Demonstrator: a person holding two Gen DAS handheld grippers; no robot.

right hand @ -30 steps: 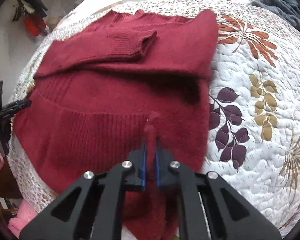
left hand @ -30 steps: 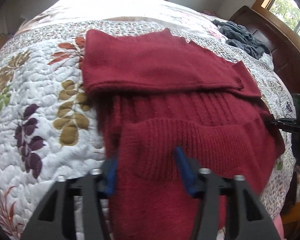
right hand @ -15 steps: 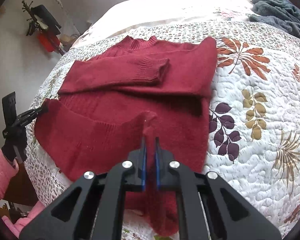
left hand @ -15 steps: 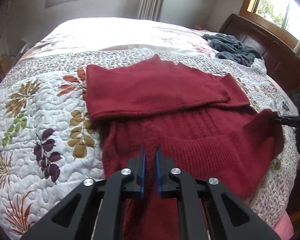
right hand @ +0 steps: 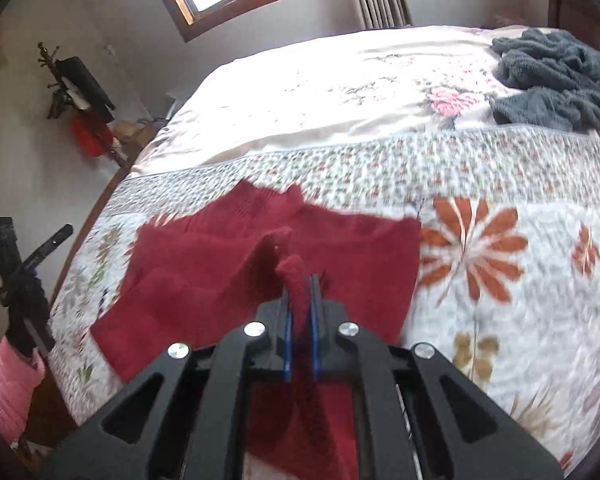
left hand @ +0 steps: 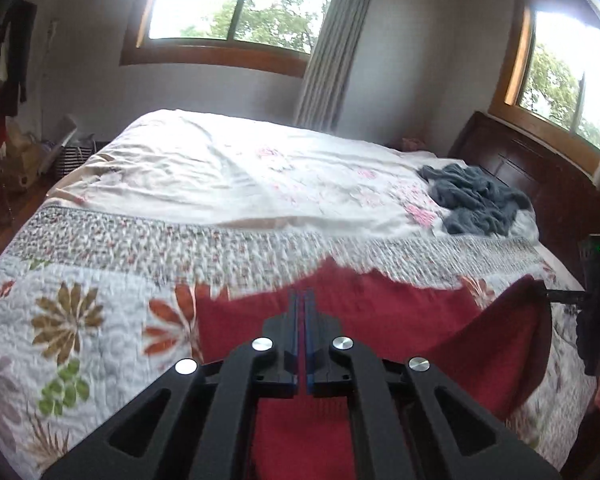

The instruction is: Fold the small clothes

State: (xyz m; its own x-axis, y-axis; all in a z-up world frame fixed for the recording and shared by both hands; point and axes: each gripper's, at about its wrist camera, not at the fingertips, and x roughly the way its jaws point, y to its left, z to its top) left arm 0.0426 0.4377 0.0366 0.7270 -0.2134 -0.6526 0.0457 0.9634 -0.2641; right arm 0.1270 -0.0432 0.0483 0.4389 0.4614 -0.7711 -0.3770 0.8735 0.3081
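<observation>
Both grippers have risen since a second ago, carrying the sweater's (right hand: 228, 264) hem up off the quilt (right hand: 520, 320). Right gripper (right hand: 300, 280) shows red knit pinched between its fingers. Left gripper (left hand: 303, 294) has its fingers together, cloth hanging below. Only the left view shows the lifted fold at 3 o'clock; a grey garment (left hand: 476, 200) lies at 1 o'clock.

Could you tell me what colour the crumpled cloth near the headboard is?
Dark grey-blue cloth, clearest in the right wrist view.
</observation>
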